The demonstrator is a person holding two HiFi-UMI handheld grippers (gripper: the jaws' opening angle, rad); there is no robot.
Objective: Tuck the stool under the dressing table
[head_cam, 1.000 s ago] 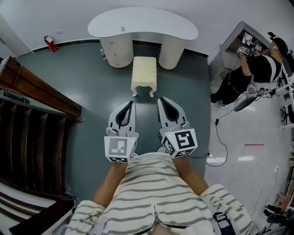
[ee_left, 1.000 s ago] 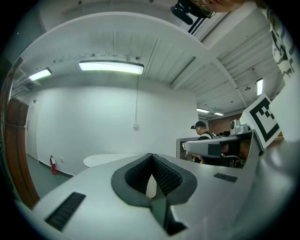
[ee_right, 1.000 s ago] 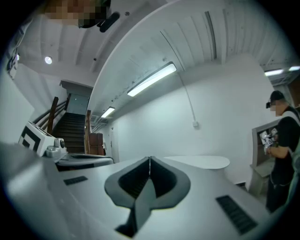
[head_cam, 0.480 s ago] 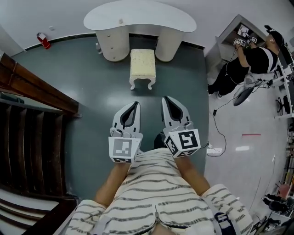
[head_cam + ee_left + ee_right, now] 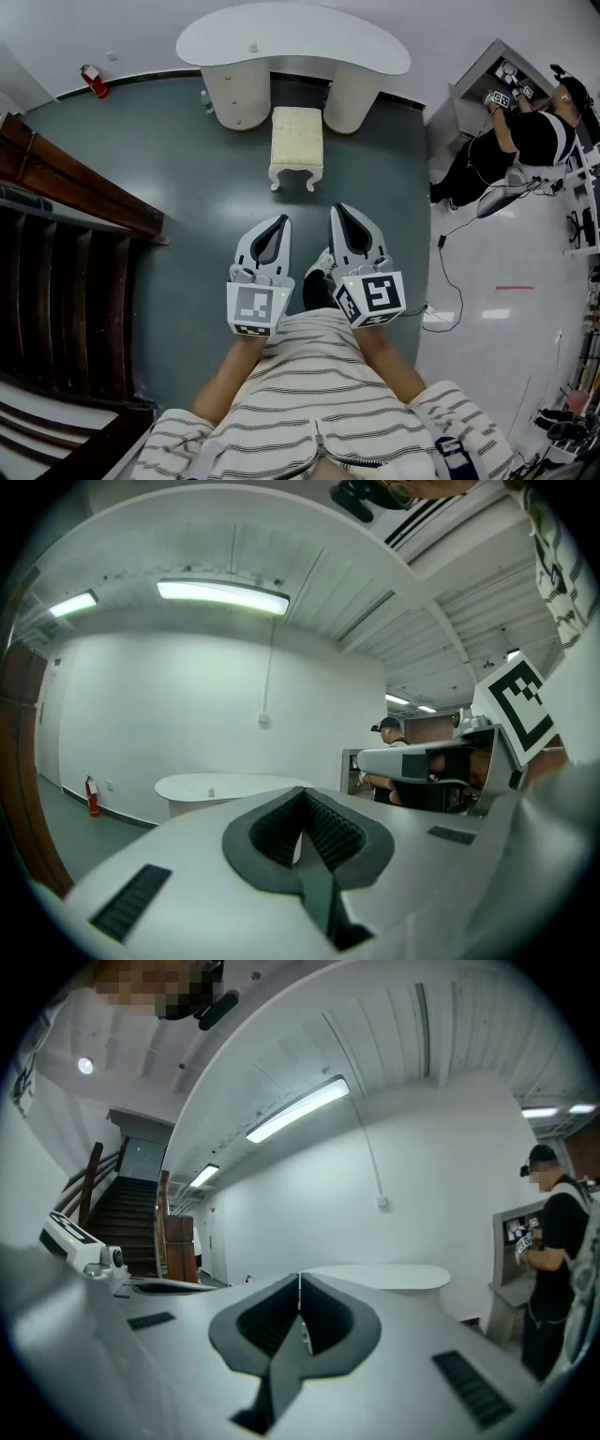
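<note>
Judging by how things lie, the tuck is at most partly made. The grey-green floor (image 5: 178, 197) takes up most of the head view. At its far side the white kidney-shaped dressing table (image 5: 292, 42) is set against the wall on two rounded pedestals, with a knee gap between them. The cream upholstered stool (image 5: 296, 141) is stood on the floor squarely in line with that gap. Its far end is seen level with the pedestal fronts, just at the mouth of the gap, while most of its seat and its curved near legs are left out in the open, uncovered by the table top. What is left, it is judged, is the push itself, by which the stool is to be slid straight in until the seat is hidden beneath the top. Nothing is gripped for that yet. The left hand-held gripper (image 5: 280, 222) and the right hand-held gripper (image 5: 337, 208) are held side by side close to the person's body, well apart from the stool and pointed towards it. In each gripper view the ribbed pads are seen pressed together with nothing between them.
</note>
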